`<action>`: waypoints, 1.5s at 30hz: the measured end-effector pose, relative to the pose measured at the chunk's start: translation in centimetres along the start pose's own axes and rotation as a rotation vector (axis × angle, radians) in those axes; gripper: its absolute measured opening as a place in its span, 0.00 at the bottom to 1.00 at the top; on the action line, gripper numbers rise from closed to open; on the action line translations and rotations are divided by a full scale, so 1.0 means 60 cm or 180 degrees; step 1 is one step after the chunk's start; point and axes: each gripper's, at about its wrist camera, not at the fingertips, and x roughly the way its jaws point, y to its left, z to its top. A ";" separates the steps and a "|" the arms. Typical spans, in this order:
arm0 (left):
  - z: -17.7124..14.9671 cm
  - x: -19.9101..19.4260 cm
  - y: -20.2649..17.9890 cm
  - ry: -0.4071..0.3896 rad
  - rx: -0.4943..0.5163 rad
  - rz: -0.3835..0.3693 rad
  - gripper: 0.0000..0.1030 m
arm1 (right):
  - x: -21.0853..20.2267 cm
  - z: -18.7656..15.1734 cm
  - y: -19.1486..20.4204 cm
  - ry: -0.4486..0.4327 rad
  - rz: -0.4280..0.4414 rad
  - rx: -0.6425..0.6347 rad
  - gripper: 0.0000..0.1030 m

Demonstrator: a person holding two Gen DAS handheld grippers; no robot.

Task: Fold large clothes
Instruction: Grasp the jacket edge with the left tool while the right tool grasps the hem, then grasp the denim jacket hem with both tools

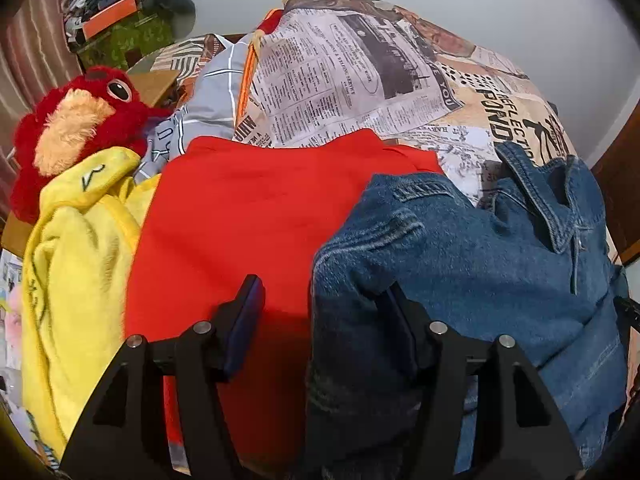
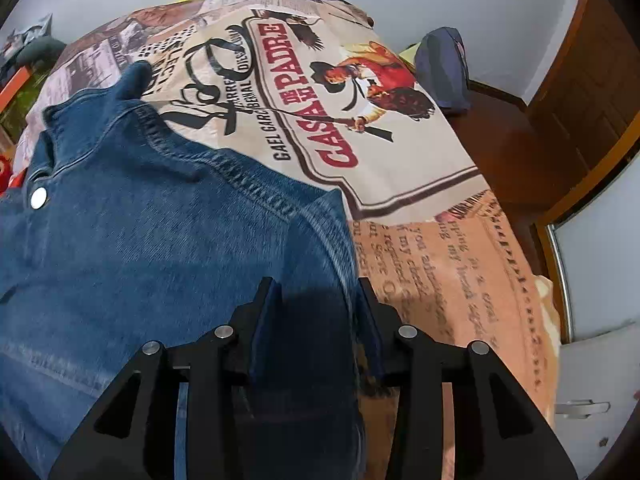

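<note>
A blue denim jacket (image 1: 480,264) lies on a bed with a newspaper-print cover (image 1: 360,80). In the right wrist view the jacket (image 2: 140,240) shows a metal button (image 2: 39,197) and its collar at the upper left. My left gripper (image 1: 322,300) is open, with the jacket's left edge between its fingers. My right gripper (image 2: 316,300) is open, with the jacket's right edge between its fingers. A folded red garment (image 1: 256,216) lies left of the jacket.
A yellow garment (image 1: 76,256) and a red plush toy (image 1: 76,120) lie at the left. A grey pillow (image 1: 212,96) sits behind. The poster-print bedcover (image 2: 360,128) ends at the right, over a brown floor (image 2: 508,140), with a door (image 2: 596,80) beyond.
</note>
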 end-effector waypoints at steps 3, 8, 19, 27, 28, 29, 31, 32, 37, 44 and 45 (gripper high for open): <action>-0.003 -0.032 -0.007 -0.0021 0.0086 0.0048 0.57 | -0.031 -0.010 0.006 -0.0002 -0.0058 -0.0121 0.38; -0.018 -0.111 -0.024 -0.0185 0.0327 0.0029 0.61 | -0.114 -0.035 0.010 -0.0175 -0.0057 -0.0218 0.43; -0.098 -0.314 -0.030 -0.0626 0.0683 -0.0203 0.89 | -0.281 -0.119 0.058 -0.0671 -0.0142 -0.0661 0.66; -0.192 -0.350 0.004 -0.0531 0.0682 -0.0258 0.92 | -0.324 -0.199 0.072 -0.0710 0.0072 -0.0652 0.68; -0.206 -0.346 0.011 -0.0476 0.0661 -0.0265 0.93 | -0.324 -0.209 0.071 -0.0696 0.0091 -0.0639 0.68; -0.218 -0.342 0.017 -0.0433 0.0646 -0.0277 0.93 | -0.324 -0.220 0.069 -0.0671 0.0111 -0.0616 0.68; -0.242 -0.329 0.028 -0.0307 0.0609 -0.0310 0.93 | -0.321 -0.237 0.064 -0.0614 0.0148 -0.0561 0.68; -0.253 -0.322 0.033 -0.0243 0.0595 -0.0325 0.92 | -0.319 -0.247 0.059 -0.0578 0.0169 -0.0515 0.68; -0.311 -0.278 0.055 0.0106 0.0442 -0.0491 0.93 | -0.302 -0.290 0.023 -0.0382 0.0236 -0.0245 0.68; -0.382 -0.208 0.066 0.0645 0.0057 -0.0909 0.92 | -0.255 -0.334 -0.032 -0.0168 0.0202 0.0020 0.68; -0.388 -0.201 0.067 0.0686 -0.0010 -0.0971 0.92 | -0.248 -0.339 -0.037 -0.0124 0.0252 0.0046 0.68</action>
